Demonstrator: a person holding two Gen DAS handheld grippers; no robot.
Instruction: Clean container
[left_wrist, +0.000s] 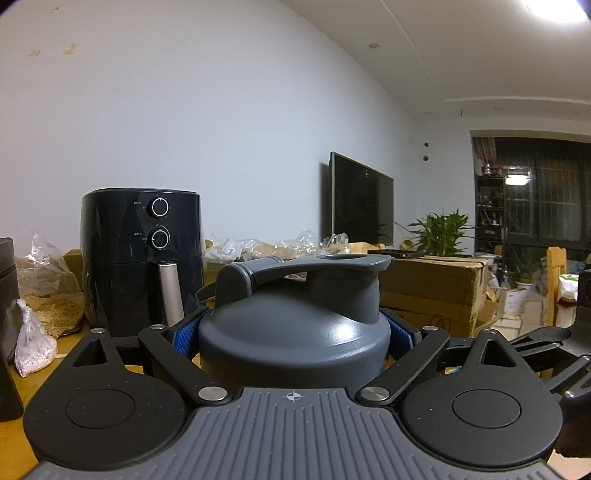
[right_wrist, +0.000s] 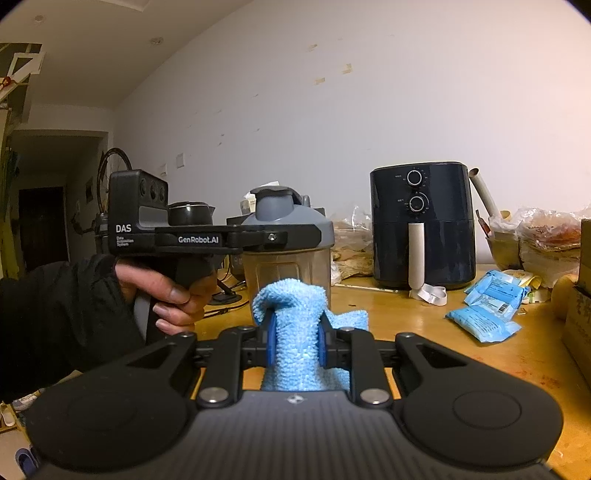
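Left wrist: left gripper (left_wrist: 294, 332) clamps a shaker bottle by its grey lid (left_wrist: 295, 332); blue pads (left_wrist: 399, 332) press the lid's sides at 9 & 3 o'clock. Flip cap w/ loop sits on top. Behind at 10 o'clock: black air fryer (left_wrist: 142, 258). TV (left_wrist: 360, 199) at 1 o'clock, cardboard box (left_wrist: 432, 288) below it, plant (left_wrist: 441, 232) further right.

Right wrist: right gripper (right_wrist: 295, 336) fingers nearly together, pinching a blue cloth (right_wrist: 295, 332); cloth bunches above the pads & hangs below. Bottle (right_wrist: 291, 254) straight ahead at 12 o'clock, clear body, grey lid, just behind cloth; can't tell if cloth touches it. Person's hand (right_wrist: 166, 291) at 9 o'clock grips the left gripper's handle, dark sleeve. Air fryer at 1 o'clock on wooden table (right_wrist: 406, 321); blue packets (right_wrist: 487, 310) at 3 o'clock.
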